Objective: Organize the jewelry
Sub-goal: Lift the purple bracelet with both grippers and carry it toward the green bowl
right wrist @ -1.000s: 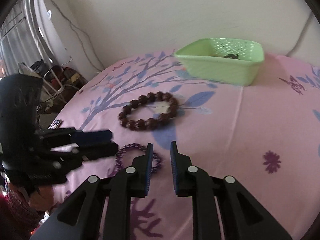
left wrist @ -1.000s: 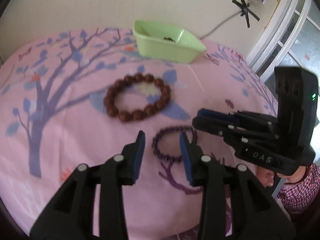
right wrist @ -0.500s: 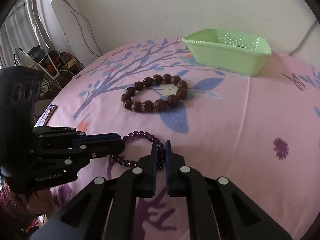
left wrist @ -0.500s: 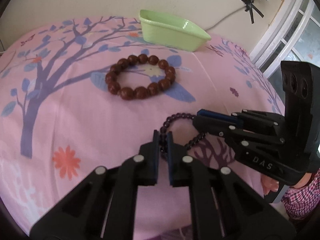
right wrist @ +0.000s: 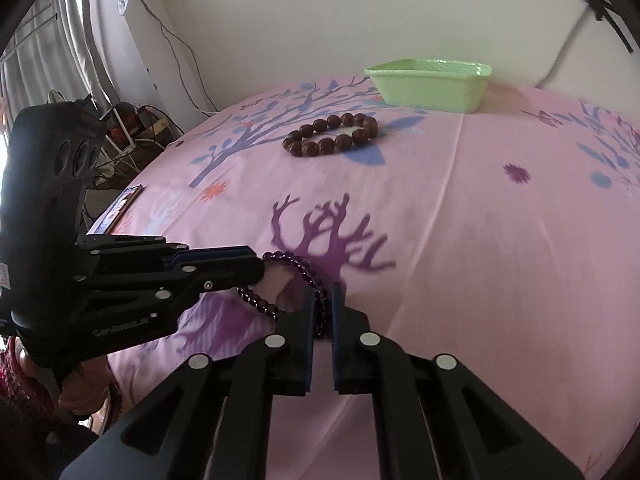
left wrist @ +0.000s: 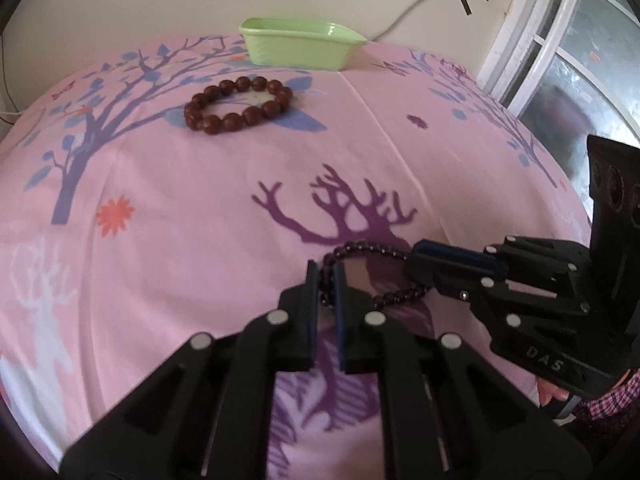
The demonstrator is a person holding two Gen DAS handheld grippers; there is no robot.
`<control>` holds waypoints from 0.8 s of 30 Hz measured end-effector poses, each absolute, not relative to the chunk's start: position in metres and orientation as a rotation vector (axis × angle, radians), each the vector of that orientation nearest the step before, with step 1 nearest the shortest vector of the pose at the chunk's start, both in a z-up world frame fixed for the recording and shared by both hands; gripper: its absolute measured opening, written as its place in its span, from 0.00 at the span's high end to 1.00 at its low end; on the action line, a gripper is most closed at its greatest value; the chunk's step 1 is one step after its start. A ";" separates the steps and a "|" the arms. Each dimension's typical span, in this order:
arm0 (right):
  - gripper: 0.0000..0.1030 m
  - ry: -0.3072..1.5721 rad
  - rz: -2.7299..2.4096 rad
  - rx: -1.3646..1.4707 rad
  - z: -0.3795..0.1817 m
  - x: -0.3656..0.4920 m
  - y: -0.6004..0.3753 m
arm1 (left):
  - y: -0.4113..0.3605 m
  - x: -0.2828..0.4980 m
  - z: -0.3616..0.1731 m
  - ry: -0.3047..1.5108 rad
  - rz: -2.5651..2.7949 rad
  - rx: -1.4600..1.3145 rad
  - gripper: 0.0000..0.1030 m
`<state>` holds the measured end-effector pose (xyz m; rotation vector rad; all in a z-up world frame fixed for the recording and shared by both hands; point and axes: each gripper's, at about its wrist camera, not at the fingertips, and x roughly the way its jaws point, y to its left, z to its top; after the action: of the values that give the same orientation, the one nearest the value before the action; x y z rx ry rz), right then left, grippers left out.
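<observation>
purple bracelet (left wrist: 362, 249) — pinched by both grippers

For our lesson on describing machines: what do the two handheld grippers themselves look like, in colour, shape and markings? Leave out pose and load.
Both the left gripper and the right gripper are matte black plastic, with blue pads lining two flat parallel fingers, angular open-framed linkages, and round silver pivot pins. Each tall black body carries round holes and pale lettering. No cables show on them; a plaid sleeve shows behind the right one.

Glossy purple beads (left wrist: 362, 247), matt brown wooden-looking beads (left wrist: 238, 105), smooth green plastic basket (left wrist: 298, 46), pink cloth (left wrist: 192, 208).
</observation>
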<state>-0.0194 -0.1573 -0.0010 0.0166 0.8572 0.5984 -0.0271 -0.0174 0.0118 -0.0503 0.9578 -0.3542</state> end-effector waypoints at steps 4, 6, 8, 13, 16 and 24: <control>1.00 0.845 0.589 0.041 -0.002 -0.032 -0.162 | -0.024 -0.036 0.012 0.953 -0.347 -0.032 0.93; 1.00 0.841 0.586 0.049 -0.003 -0.036 -0.164 | -0.027 -0.039 0.012 0.952 -0.344 -0.022 0.93; 1.00 0.839 0.583 0.054 -0.002 -0.037 -0.165 | -0.029 -0.041 0.012 0.950 -0.341 -0.011 0.93; 1.00 0.832 0.577 0.048 -0.003 -0.040 -0.164 | -0.032 -0.043 0.012 0.941 -0.331 0.010 0.93; 1.00 0.831 0.572 0.055 -0.004 -0.040 -0.164 | -0.033 -0.043 0.012 0.940 -0.329 0.016 0.93; 1.00 0.826 0.565 0.019 -0.003 -0.040 -0.160 | -0.035 -0.044 0.012 0.930 -0.319 0.040 0.93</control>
<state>-0.0405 -0.1599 -0.0031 0.0189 0.8264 0.5653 -0.0439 -0.0350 0.0121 0.0397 0.9299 -0.3185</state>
